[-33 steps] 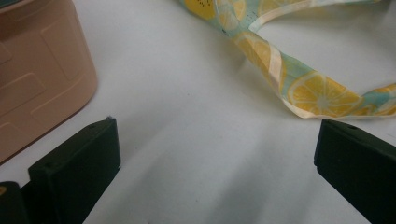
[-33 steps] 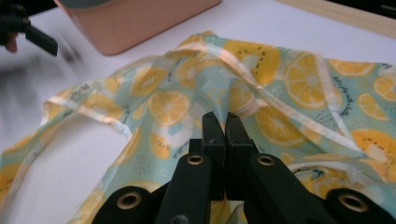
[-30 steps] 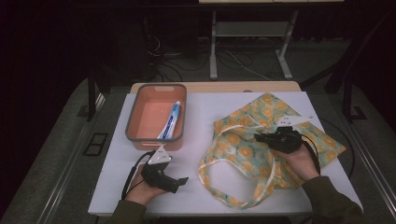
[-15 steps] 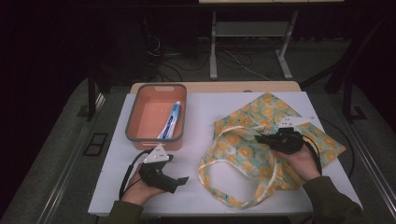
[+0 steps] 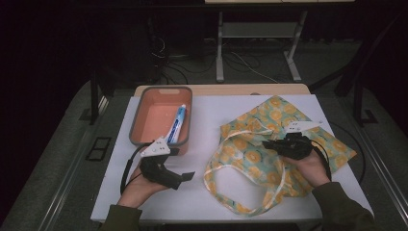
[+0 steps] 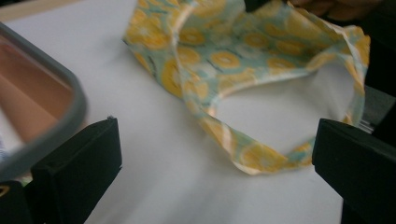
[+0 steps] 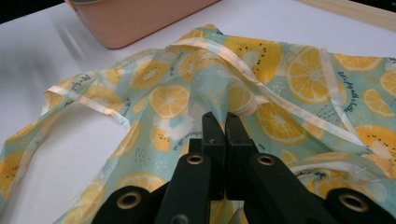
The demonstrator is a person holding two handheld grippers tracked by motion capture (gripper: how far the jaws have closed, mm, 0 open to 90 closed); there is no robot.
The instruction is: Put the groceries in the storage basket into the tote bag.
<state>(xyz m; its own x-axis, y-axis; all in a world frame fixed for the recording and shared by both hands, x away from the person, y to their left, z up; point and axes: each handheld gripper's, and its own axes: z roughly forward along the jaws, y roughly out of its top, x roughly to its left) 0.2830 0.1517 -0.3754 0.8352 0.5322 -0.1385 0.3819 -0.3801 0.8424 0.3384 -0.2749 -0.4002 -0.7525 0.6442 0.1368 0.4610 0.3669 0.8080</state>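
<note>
On the white table, right side: right gripper [image 5: 267, 143] was clenched, its jaws pressed together on a pinch of the fruit-print bag [image 5: 260, 159] near the bag's upper rim.
Right gripper view: the two black jaws met with thin bag [image 7: 196, 93] fabric gathered at their tips; a pale strap ran across the cloth just beyond them.
Left gripper: left gripper [image 5: 185, 177] was released, jaws spread wide, holding nothing and lifted off the tabletop, aimed toward the bag.
Left gripper view: its jaws stood far apart at the frame's two sides, with bare table and a loop of the bag's handle [image 6: 261, 154] lying between and beyond them, untouched.
Bag position: spread flat on the right half of the table [image 5: 211, 120], handles trailing toward the person.
Tray: an orange bin [image 5: 161, 115] with a grey rim sat at the table's left rear, with a blue-and-white tube [image 5: 177, 124] inside.
Room: dark floor, cables and metal table legs behind.
View difference: the high view showed the tube in the bin; the right gripper view showed the kiwi and orange print plainly.
</note>
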